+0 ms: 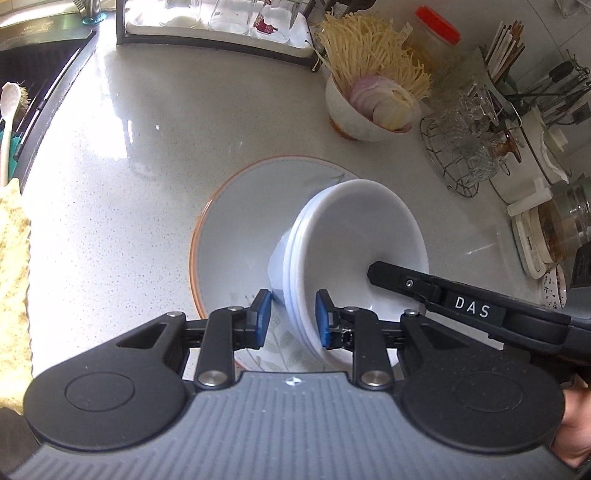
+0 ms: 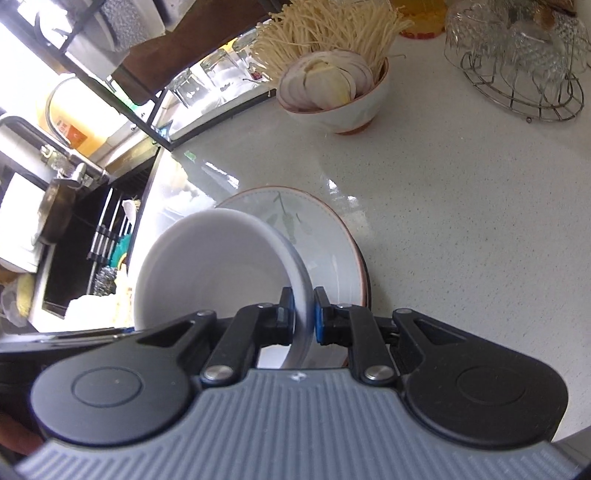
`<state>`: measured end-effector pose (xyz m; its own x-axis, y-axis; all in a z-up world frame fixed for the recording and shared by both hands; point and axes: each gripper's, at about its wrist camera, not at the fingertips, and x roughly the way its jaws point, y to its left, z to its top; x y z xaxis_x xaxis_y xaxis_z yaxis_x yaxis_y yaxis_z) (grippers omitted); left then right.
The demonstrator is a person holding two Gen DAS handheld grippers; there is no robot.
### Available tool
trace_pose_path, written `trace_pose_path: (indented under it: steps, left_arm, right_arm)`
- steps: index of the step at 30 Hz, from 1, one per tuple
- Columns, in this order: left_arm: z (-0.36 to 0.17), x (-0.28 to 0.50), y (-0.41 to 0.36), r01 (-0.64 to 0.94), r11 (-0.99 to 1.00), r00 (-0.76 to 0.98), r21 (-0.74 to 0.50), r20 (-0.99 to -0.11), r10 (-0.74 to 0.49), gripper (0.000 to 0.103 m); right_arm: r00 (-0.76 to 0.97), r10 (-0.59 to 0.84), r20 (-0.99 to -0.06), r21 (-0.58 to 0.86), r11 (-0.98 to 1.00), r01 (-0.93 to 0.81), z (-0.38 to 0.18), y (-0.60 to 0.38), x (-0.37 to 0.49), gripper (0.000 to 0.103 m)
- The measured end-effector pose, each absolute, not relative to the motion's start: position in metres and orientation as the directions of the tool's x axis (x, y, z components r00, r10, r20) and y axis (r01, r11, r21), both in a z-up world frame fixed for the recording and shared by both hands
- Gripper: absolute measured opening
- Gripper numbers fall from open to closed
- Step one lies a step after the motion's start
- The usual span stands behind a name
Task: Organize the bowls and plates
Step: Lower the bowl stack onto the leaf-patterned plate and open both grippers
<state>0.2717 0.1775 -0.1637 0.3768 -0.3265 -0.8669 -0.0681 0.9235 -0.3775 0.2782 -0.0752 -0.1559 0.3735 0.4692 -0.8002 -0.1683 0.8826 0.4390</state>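
A stack of white bowls (image 1: 354, 236) is tilted over a leaf-patterned plate with an orange rim (image 1: 236, 229) on the counter. My left gripper (image 1: 291, 319) straddles the stack's near rim; its blue pads stand apart from the rim on both sides, open. My right gripper (image 2: 303, 314) is shut on the top white bowl's rim (image 2: 207, 273), one finger inside and one outside; the plate (image 2: 325, 236) lies behind. The right gripper's finger (image 1: 399, 278) reaches into the bowl in the left wrist view.
A bowl of sliced onion and enoki mushrooms (image 1: 369, 107) stands behind the plate. A wire basket of glassware (image 1: 465, 147) is at the right, a glass rack (image 1: 214, 26) at the back, the sink (image 1: 33, 74) at the left, a yellow cloth (image 1: 13, 280) at the near left.
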Motion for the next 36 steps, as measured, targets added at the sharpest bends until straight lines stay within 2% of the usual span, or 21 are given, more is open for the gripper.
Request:
trace_pose_path:
  steps: [9,11,12,13,15,36]
  left_arm:
    - [-0.164,0.274,0.176,-0.043,0.936,0.361,-0.349,-0.879,-0.312,0.029]
    - [-0.162,0.274,0.177,-0.050,0.937,0.364,-0.346,-0.880,-0.306,0.036]
    - [-0.160,0.275,0.177,-0.049,0.940,0.363,-0.338,-0.883,-0.298,0.046]
    - [-0.157,0.274,0.176,-0.043,0.945,0.369,-0.323,-0.884,-0.286,0.051]
    - [-0.150,0.272,0.176,-0.039,0.950,0.394,-0.309,-0.879,-0.270,0.051]
    - [-0.037,0.193,0.130,0.019,0.962,0.625,-0.272,-0.748,-0.223,0.051]
  right_arm:
    - [0.388,0.486,-0.783,0.452,0.873,-0.183,-0.154,-0.072,0.283,0.015]
    - [0.391,0.489,-0.780,0.453,0.872,-0.187,-0.150,-0.073,0.284,0.017]
    - [0.395,0.488,-0.778,0.453,0.872,-0.186,-0.148,-0.074,0.283,0.027]
    - [0.402,0.495,-0.770,0.460,0.868,-0.188,-0.146,-0.075,0.282,0.049]
    - [0.430,0.503,-0.750,0.469,0.863,-0.190,-0.140,-0.079,0.278,0.064]
    - [0.629,0.485,-0.608,0.422,0.868,-0.261,-0.046,-0.148,0.214,0.064]
